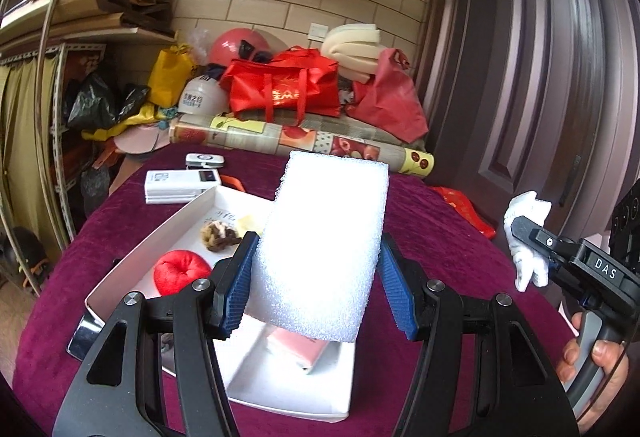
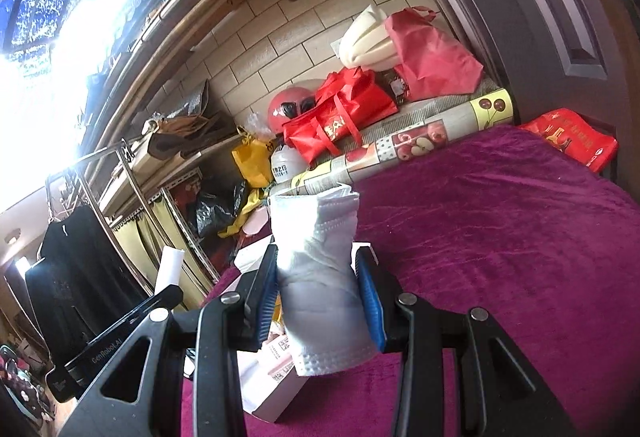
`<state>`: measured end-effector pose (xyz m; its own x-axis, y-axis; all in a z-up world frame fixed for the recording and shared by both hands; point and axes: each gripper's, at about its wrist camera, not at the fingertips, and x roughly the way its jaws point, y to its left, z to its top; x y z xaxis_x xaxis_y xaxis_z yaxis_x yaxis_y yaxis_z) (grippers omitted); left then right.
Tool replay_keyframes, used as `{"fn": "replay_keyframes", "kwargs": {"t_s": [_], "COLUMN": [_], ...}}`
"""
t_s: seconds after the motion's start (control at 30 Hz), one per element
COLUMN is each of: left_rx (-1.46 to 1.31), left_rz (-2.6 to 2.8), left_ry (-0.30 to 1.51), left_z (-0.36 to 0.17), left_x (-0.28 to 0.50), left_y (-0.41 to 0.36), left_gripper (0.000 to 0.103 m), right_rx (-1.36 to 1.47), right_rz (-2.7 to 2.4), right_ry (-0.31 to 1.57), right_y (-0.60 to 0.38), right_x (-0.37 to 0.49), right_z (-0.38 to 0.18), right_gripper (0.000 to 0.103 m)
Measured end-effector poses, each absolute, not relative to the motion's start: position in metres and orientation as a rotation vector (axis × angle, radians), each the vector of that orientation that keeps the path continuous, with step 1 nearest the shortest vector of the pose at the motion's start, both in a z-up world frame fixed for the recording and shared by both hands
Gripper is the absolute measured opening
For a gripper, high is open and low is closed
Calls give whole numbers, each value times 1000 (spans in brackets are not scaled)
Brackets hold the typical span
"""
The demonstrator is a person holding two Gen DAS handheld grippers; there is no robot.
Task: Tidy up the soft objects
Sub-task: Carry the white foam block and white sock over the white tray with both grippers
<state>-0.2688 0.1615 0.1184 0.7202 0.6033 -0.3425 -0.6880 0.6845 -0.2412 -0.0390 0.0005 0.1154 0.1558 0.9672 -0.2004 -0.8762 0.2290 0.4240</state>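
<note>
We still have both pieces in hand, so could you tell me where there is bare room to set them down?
The white tray is bare along its near end, beyond the pink packet; its far half holds the red pouf and brown scrunchie. The maroon cloth lies open right of the right tool, up to the printed roll.

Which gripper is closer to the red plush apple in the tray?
Left. The left gripper hovers right beside the red plush apple, over the tray; the right gripper is off to the side.

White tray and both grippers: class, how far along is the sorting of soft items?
Done: a red plush ball and a brown scrunchie lie in the white tray. In hand: the left gripper holds a white foam block; the right gripper holds a white face mask. Left: placing both.
</note>
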Motion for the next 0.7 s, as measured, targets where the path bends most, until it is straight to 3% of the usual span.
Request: {"fn": "replay_keyframes", "kwargs": {"t_s": [0.47,0.7], "left_rx": [-481,-569], "left_rz": [879,816], "left_ry": [274,328], "left_z": [94,76], "left_x": [-315,-290], "left_y": [231,268], "left_gripper": [59,60], "right_rx": [58,-48], "right_rz": [1395,1452], "right_ry": [550,663], "right_y": [86,150], "right_x": [-54,-75], "right_z": [122,98], "right_gripper": [39,39]}}
